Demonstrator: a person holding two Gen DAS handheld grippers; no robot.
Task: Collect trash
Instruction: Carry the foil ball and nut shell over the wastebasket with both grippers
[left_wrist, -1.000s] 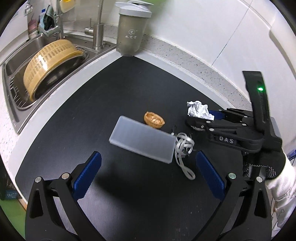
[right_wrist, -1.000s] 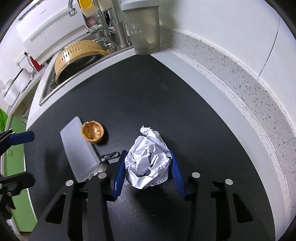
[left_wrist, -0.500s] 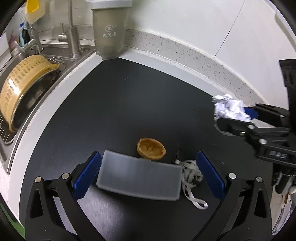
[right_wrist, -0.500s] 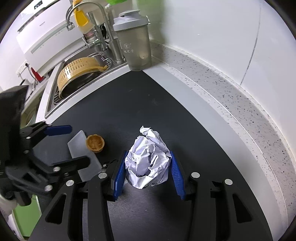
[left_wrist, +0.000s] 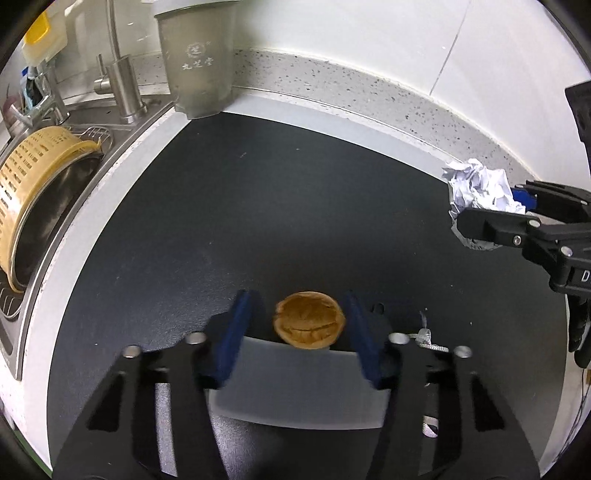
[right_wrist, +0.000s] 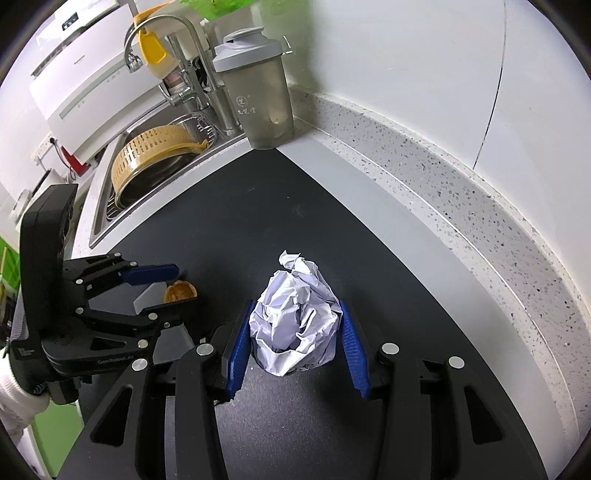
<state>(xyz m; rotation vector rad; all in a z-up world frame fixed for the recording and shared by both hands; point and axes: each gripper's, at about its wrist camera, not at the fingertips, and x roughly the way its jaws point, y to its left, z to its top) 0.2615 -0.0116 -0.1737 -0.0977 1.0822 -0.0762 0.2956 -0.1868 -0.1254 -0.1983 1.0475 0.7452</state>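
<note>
Paper ball (right_wrist: 295, 317), crumpled and white, sits clamped between the blue pads (right_wrist: 238, 347) of the right hand-held gripper (right_wrist: 293, 345), above the black table (right_wrist: 229, 221). The right wrist view shows that grip plainly; the left wrist view catches it only side-on at the far right edge (left_wrist: 480, 188), with the ball poking out past the black fingers.

Over at the left hand-held gripper (left_wrist: 299, 336), the jaws stand apart around a brown nutshell (left_wrist: 309, 319) without gripping it; gaps show on both sides of it. A frosted plastic box (left_wrist: 295, 384) lies on the table under that gripper, touching the shell's near edge. Only the left view shows the white cord (left_wrist: 428, 343) beside the right finger.

The right view takes in the whole shaker bottle (right_wrist: 258, 88) with its grey lid at the table's back corner, plus the tap (right_wrist: 177, 55) and the yellow colander (right_wrist: 155, 158) in the sink (right_wrist: 101, 218). In the left view the bottle's top is cut off.
</note>
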